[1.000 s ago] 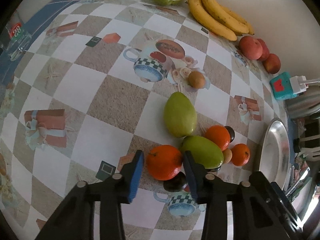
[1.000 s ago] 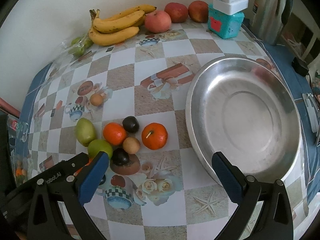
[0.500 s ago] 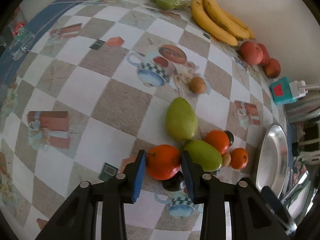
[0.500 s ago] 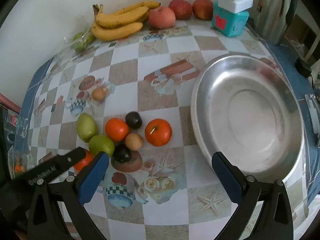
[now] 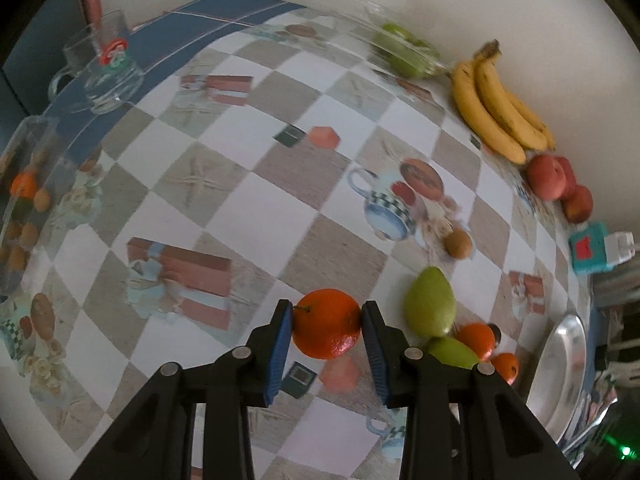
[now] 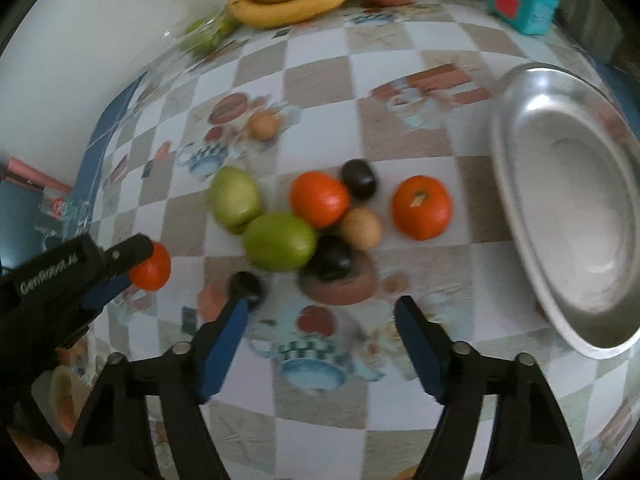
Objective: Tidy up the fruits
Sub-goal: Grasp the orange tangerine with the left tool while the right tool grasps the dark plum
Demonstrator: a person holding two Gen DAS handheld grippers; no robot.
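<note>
My left gripper (image 5: 327, 322) is shut on an orange (image 5: 327, 323) and holds it above the checked tablecloth; it also shows in the right wrist view (image 6: 150, 266). On the table lie two green mangoes (image 6: 235, 198) (image 6: 280, 242), two oranges (image 6: 319, 199) (image 6: 421, 207), a brown kiwi (image 6: 361, 228) and dark plums (image 6: 359, 179) (image 6: 331, 258) (image 6: 246, 285). My right gripper (image 6: 322, 316) is open and empty, just in front of this pile. A silver plate (image 6: 516, 184) lies to the right.
Bananas (image 5: 496, 110), red apples (image 5: 546, 176) and a bag of green fruit (image 5: 402, 50) line the wall. A teal box with a white power strip (image 5: 590, 252) stands by the plate. A lone kiwi (image 5: 458, 243) lies mid-table. A glass cup (image 5: 100, 68) stands far left.
My left gripper closed on the orange, lifted it off the table and swung left, away from the pile. My right gripper moved down and closer to the fruit pile.
</note>
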